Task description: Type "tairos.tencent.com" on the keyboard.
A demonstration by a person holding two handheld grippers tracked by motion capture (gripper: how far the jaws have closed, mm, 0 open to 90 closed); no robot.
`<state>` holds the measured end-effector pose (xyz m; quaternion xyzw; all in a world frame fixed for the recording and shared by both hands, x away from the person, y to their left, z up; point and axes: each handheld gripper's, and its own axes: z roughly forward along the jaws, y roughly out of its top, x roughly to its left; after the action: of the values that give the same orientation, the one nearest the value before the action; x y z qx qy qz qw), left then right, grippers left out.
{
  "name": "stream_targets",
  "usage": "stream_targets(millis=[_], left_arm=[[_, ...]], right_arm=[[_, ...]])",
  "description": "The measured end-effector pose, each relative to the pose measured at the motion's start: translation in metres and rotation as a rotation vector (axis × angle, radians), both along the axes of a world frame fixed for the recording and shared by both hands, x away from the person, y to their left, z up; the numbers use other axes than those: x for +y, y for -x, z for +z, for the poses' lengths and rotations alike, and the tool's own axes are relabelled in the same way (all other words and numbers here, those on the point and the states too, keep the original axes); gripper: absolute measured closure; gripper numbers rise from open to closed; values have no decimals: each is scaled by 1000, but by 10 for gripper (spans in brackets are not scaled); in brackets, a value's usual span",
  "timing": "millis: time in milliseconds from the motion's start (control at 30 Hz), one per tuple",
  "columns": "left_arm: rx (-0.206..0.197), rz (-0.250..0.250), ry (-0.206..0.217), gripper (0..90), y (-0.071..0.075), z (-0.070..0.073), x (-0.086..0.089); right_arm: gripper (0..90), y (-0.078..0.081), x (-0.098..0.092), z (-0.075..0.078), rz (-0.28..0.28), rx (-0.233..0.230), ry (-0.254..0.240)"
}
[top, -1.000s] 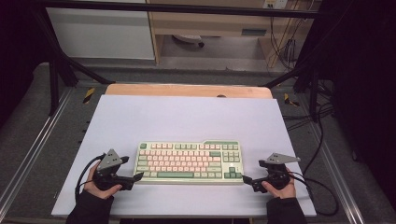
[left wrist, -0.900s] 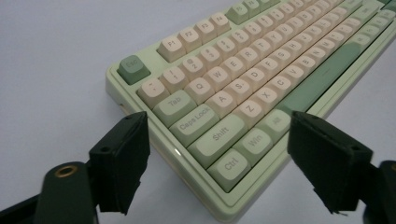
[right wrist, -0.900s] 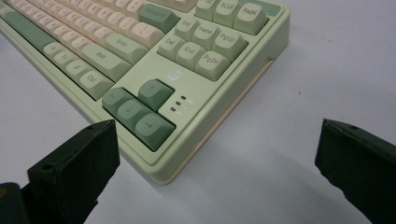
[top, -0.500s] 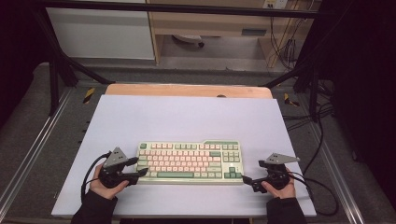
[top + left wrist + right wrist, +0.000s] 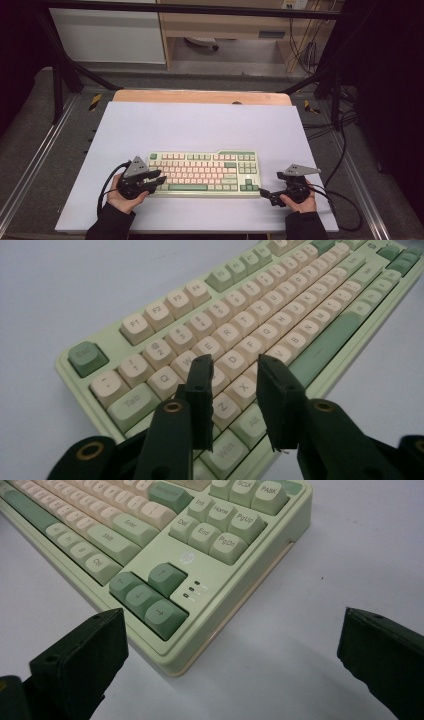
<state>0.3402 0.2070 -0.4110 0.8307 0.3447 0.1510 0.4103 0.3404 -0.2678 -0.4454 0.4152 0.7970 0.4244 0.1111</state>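
Keyboard (image 5: 204, 173): lying flat at 6 o'clock on the white table (image 5: 200, 125), long side facing the person.
Hidden: its lower-left keys are sitting behind the left gripper (image 5: 234, 371); its far right end is running out of the left gripper view.
Left gripper: hovering over the Z and X keys, jaws just closing to a narrow gap, gripping nothing.
Right gripper (image 5: 230, 645): gaping wide at the 5 o'clock corner by the arrow keys (image 5: 146, 596), empty.
Open room: bare table is spreading toward 12 o'clock.
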Motion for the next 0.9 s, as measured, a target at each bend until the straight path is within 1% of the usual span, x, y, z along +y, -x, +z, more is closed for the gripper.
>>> stream_targets(millis=[200, 433, 533, 633, 900], left_arm=[[0, -6, 0, 769, -5, 1, -12], [2, -13, 12, 840, -9, 4, -21], [9, -24, 21, 868, -12, 5, -29], [9, -35, 14, 884, -15, 5, -36], [11, -41, 23, 899, -21, 7, -47]], right_arm=[[4, 0, 0, 0, -2, 7, 0], [4, 0, 1, 0, -1, 7, -1], [4, 0, 1, 0, -1, 7, -1], [4, 0, 1, 0, 0, 7, -1], [4, 0, 0, 0, 1, 7, 0]])
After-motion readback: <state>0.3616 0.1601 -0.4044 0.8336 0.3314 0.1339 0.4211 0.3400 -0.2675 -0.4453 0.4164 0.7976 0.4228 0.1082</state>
